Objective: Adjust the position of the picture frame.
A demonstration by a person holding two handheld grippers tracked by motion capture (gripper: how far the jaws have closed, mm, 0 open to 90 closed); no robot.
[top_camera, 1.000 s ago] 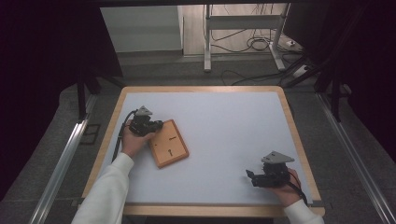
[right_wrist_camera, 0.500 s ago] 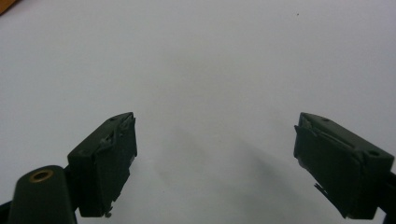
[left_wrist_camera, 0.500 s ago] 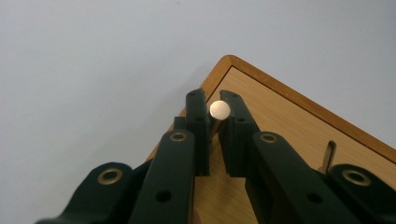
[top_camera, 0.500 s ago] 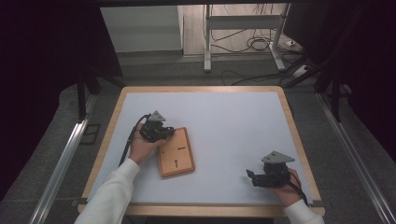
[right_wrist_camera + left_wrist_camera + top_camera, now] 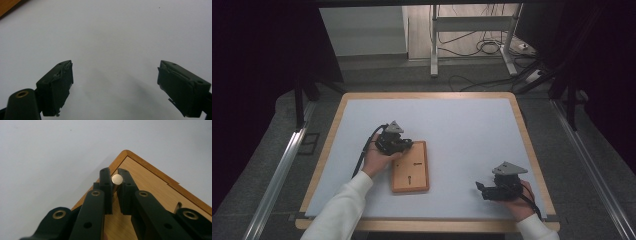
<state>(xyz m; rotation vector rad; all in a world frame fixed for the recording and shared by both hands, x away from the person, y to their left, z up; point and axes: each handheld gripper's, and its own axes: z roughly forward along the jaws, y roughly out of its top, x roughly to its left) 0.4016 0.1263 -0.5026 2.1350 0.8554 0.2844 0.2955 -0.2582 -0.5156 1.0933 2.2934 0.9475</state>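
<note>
Left gripper view: left gripper [image 5: 114, 180] is pinching a peg [image 5: 117, 179] over the board [image 5: 155, 190], likely for insertion; right gripper [image 5: 115, 87] is idling wide open, empty.

Flat rectangular wooden board [image 5: 410, 167], raised rim, slot cutouts in face, lies on worktop [image 5: 462, 130] near centre, toward 7 o'clock. Small shiny metal cylinder [image 5: 117, 179], round end facing camera, clamped between left gripper [image 5: 114, 178] fingers over board's 11 o'clock corner.
</note>
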